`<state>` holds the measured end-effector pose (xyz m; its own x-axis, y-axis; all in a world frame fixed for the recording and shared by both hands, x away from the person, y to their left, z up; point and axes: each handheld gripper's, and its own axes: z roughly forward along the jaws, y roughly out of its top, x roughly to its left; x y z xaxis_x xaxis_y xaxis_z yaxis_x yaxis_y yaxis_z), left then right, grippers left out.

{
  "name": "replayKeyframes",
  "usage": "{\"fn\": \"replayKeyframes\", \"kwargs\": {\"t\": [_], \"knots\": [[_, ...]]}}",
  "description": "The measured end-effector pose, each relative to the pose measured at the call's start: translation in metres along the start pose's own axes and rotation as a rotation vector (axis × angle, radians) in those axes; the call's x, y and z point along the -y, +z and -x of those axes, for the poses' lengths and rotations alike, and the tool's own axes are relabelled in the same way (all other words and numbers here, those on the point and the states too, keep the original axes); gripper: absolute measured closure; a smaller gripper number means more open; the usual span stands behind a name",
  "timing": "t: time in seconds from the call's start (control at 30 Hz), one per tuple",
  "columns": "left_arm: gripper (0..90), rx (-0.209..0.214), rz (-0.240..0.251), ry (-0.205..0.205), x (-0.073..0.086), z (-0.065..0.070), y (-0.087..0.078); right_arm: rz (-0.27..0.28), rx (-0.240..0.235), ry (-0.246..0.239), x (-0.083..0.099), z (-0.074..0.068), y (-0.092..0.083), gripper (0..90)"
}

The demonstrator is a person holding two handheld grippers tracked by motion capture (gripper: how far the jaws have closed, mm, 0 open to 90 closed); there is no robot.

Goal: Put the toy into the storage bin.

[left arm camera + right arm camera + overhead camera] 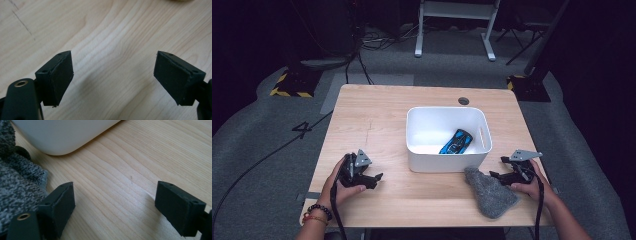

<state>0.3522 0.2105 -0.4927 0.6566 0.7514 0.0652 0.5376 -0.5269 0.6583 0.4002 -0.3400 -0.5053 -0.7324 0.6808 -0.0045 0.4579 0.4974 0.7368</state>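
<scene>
Both grippers' jaws gape wide, empty, over the light wooden table (377, 120) on grey carpet (257, 150)

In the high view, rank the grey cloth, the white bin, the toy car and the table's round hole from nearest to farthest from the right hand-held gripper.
From the right hand-held gripper:
1. Grey cloth, just beside it.
2. White bin, behind the cloth.
3. Toy car, inside the bin.
4. Round hole, near the table's far edge.

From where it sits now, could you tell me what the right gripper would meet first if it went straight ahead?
Probably the white bin. The open right gripper has bare table ahead, and the grey cloth lies just off its side.
</scene>
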Motion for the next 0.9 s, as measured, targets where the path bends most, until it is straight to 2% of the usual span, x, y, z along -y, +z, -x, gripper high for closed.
{"fn": "replayKeyframes", "kwargs": {"t": [0.1,0.27,0.33,0.9], "knots": [[16.5,-0.007,-0.013,-0.035,0.006,0.001,0.001,0.0,-0.003,-0.003,0.0,0.0,0.0,16.3],[16.3,0.014,0.022,-0.111,0.016,0.0,0.0,-0.002,-0.004,-0.001,0.001,0.0,-0.001,16.3],[16.0,0.007,0.045,-0.115,0.02,0.001,-0.001,-0.004,-0.005,-0.001,0.001,0.0,-0.002,16.3],[15.0,0.012,0.042,-0.11,0.019,0.0,0.0,-0.002,-0.003,-0.003,0.002,0.0,-0.002,16.3]]}}
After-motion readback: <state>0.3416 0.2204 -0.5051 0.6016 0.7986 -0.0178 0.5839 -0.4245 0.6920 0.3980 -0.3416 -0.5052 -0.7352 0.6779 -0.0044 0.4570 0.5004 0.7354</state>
